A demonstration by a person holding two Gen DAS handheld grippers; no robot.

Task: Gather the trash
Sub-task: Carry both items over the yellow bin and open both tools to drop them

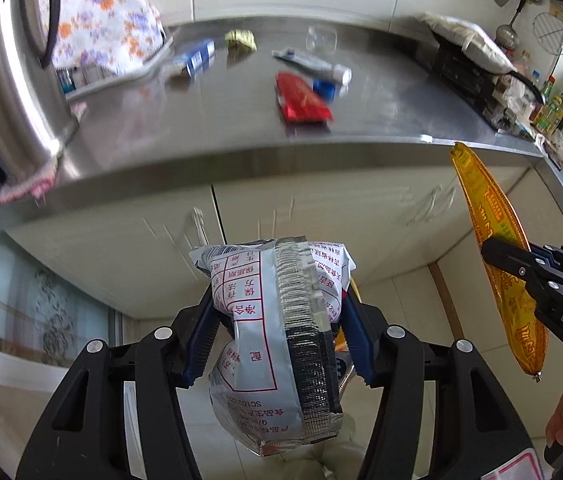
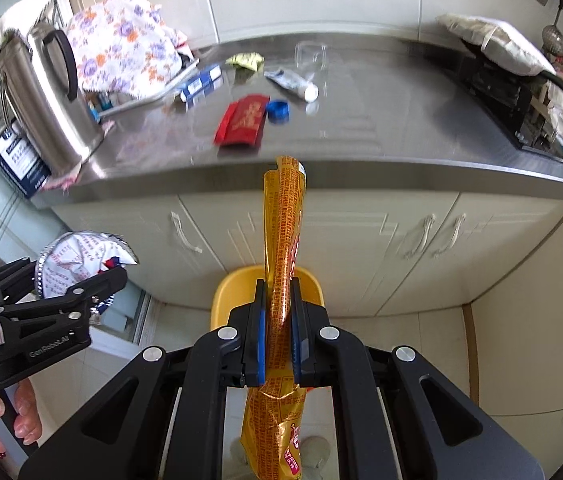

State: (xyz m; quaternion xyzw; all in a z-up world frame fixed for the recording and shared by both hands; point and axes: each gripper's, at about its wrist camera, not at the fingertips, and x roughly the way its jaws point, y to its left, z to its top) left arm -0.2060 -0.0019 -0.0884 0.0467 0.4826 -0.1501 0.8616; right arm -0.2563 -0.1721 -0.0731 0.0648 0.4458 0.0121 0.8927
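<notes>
A crumpled silver foil snack packet (image 1: 277,344) is clamped between the left gripper (image 1: 277,340) fingers, closed onto it. A long orange plastic sausage wrapper (image 2: 281,280) is pinched upright by the right gripper (image 2: 279,332), nearly shut, presumably for dropping in the yellow plastic bin (image 2: 233,284) just beyond. Ahead, a red packet (image 2: 243,120) and toothpaste tube (image 2: 291,84) are left on the steel worktop (image 2: 361,136).

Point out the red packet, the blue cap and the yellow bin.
Red packet (image 2: 242,125), right wrist view, middle of its face.
Blue cap (image 2: 278,111), right wrist view, its top.
Yellow bin (image 2: 230,289), right wrist view, left rim.
</notes>
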